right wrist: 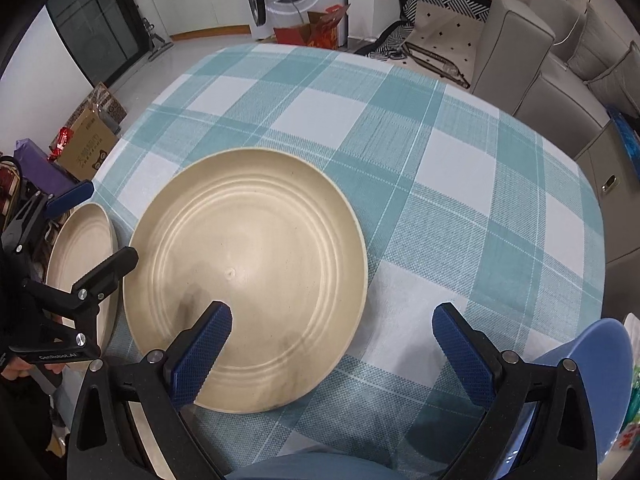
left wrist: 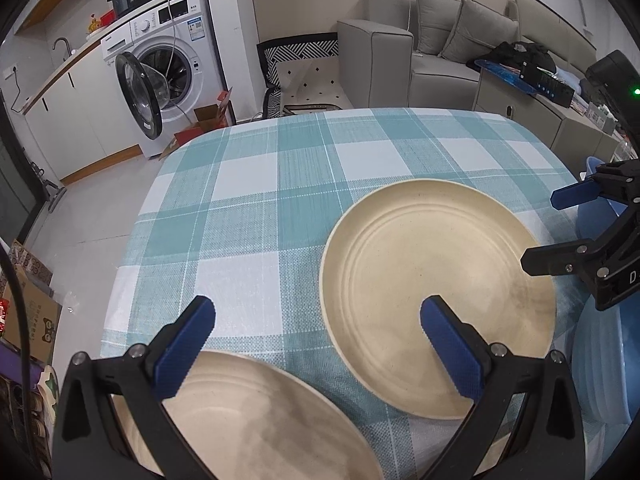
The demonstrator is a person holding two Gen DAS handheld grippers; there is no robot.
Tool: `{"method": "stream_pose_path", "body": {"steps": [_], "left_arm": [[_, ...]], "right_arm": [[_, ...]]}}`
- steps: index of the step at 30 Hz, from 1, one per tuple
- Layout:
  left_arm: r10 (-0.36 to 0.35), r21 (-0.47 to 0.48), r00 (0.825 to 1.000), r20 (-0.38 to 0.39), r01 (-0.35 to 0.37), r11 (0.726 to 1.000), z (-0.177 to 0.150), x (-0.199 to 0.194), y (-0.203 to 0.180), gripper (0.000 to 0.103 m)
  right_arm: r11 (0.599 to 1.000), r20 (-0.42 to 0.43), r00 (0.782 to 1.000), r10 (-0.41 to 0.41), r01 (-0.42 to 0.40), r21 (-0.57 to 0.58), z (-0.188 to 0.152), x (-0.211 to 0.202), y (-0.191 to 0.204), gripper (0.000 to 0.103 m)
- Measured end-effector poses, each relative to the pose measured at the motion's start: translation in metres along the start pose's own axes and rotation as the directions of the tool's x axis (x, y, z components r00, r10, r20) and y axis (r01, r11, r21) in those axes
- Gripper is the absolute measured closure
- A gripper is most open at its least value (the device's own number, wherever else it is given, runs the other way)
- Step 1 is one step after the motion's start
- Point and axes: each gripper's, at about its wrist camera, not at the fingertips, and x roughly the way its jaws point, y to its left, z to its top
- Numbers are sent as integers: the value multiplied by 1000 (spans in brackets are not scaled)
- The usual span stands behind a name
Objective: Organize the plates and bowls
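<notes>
At lower left, my left gripper (left wrist: 316, 336) hangs spread wide and empty over the smaller cream plate (left wrist: 256, 412), ready to take it. Centre-frame the big cream plate (right wrist: 244, 276) lies flat. My right gripper (right wrist: 332, 344) gapes empty too, a blue bowl (right wrist: 600, 364) at lower right. Checked tablecloth (right wrist: 400, 128); washing machine (left wrist: 168, 64) upper left, sofa (left wrist: 432, 52) upper right.
</notes>
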Motion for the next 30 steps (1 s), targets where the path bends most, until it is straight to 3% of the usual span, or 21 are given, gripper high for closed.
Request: {"method": "stream_pose_path", "body": {"steps": [12,20,23,30], "left_arm": [[-3,8,999,-44,4,1000,-3,13,-2,1],[-5,18,999,-53,6,1000,-4,16,-3,1],[-8,24,999,-54,9,1000,-4,17,-3,2],[-30,33,997,-71,32,999,-5,20,-6,13]], "right_arm": [[1000,-36,999,-5,5,-11,4,13,-3,19],[1000,-48,999,-7,6,-23,9,20,-3,23],[1000,-57,998,-3,2,-22,9,23,-3,31],[999,-56,998,-4,2,-32,10,26,-2,38]]}}
